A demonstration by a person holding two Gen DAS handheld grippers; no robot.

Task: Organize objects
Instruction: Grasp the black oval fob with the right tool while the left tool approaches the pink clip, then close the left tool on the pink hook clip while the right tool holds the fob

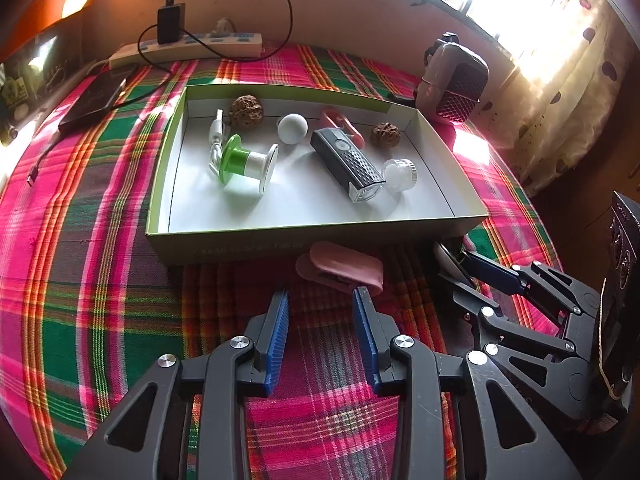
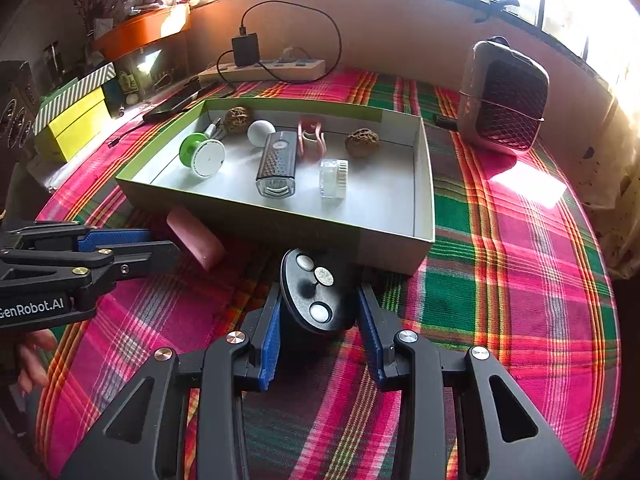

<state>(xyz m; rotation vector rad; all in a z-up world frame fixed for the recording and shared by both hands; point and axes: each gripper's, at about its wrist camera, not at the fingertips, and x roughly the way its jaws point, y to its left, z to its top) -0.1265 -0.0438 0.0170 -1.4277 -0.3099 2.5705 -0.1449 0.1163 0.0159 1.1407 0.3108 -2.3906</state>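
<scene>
My left gripper (image 1: 322, 294) is open, its blue pads wide apart above the plaid cloth. A pink oblong case (image 1: 340, 268) lies just past its tips, against the front wall of the green cardboard box (image 1: 248, 242). In the right wrist view my right gripper (image 2: 319, 294) is shut on a black oval device (image 2: 314, 292) with three white buttons, standing on the cloth right before the box (image 2: 384, 240). The left gripper (image 2: 156, 242) reaches in from the left toward the pink case (image 2: 196, 242). The right gripper (image 1: 454, 270) also shows at the right of the left wrist view.
The box holds a green spool (image 1: 244, 160), a white ball (image 1: 293, 128), a black bike light (image 1: 346, 164), a clear jar (image 1: 400, 174), two walnuts and a red clip. Behind it are a power strip (image 1: 188, 46), a phone (image 1: 94, 100) and a maroon speaker (image 1: 456, 80). A yellow box (image 2: 76, 120) stands far left.
</scene>
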